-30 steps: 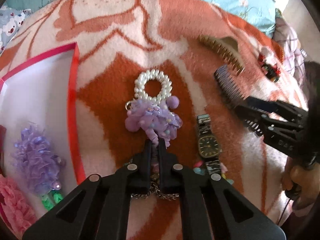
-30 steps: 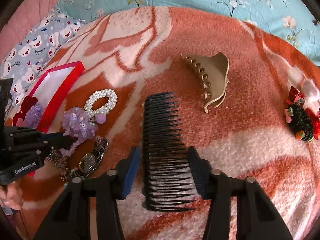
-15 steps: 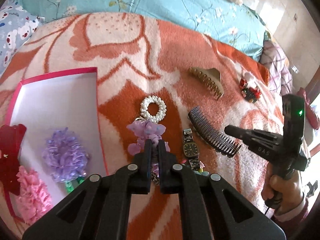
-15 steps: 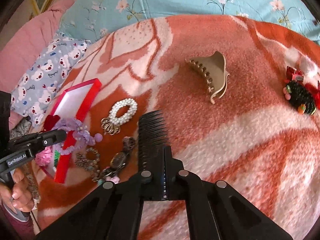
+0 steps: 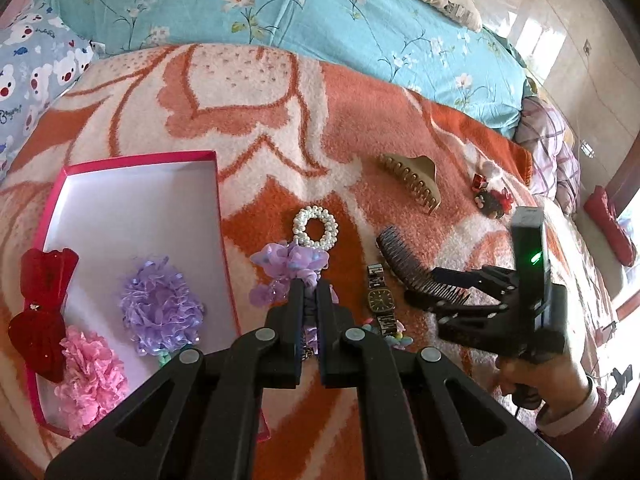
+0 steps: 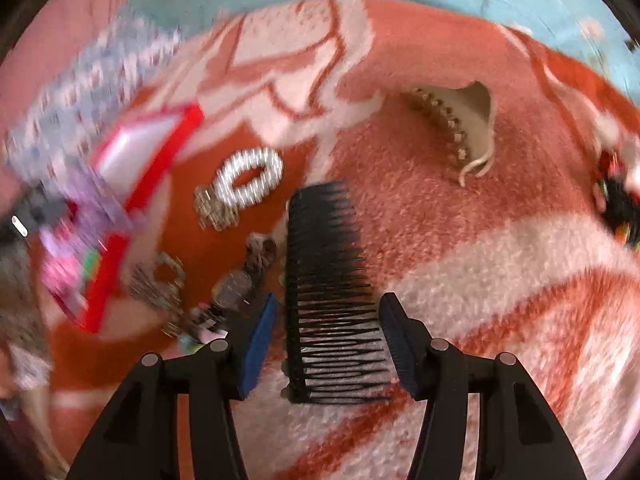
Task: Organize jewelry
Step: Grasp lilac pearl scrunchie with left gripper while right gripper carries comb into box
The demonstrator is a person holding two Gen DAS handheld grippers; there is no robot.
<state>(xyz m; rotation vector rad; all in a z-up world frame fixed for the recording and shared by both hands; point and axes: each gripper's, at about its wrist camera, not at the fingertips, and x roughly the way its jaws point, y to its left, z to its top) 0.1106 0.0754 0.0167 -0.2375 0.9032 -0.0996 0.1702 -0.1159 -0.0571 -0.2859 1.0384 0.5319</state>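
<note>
My left gripper (image 5: pixel 308 294) is shut on a purple flower hair tie (image 5: pixel 290 266) and holds it above the blanket, right of the pink-rimmed box (image 5: pixel 218 216). The box holds a red bow (image 5: pixel 42 300), a purple flower (image 5: pixel 160 306) and a pink flower (image 5: pixel 90 376). My right gripper (image 6: pixel 326 320) is open, its jaws on either side of a black comb (image 6: pixel 326 280) that lies on the blanket. The comb also shows in the left wrist view (image 5: pixel 416 276). The right wrist view is blurred by motion.
On the orange and white blanket lie a pearl bracelet (image 5: pixel 316 228), a wristwatch (image 5: pixel 380 300), a beige claw clip (image 5: pixel 412 178) and a dark red-and-black hair tie (image 5: pixel 492 200). Pillows (image 5: pixel 36 76) and a blue floral sheet (image 5: pixel 280 4) lie behind.
My left gripper has lifted the purple hair tie away from the blanket. My right gripper shut on the comb half a second ago and now stands open around it.
</note>
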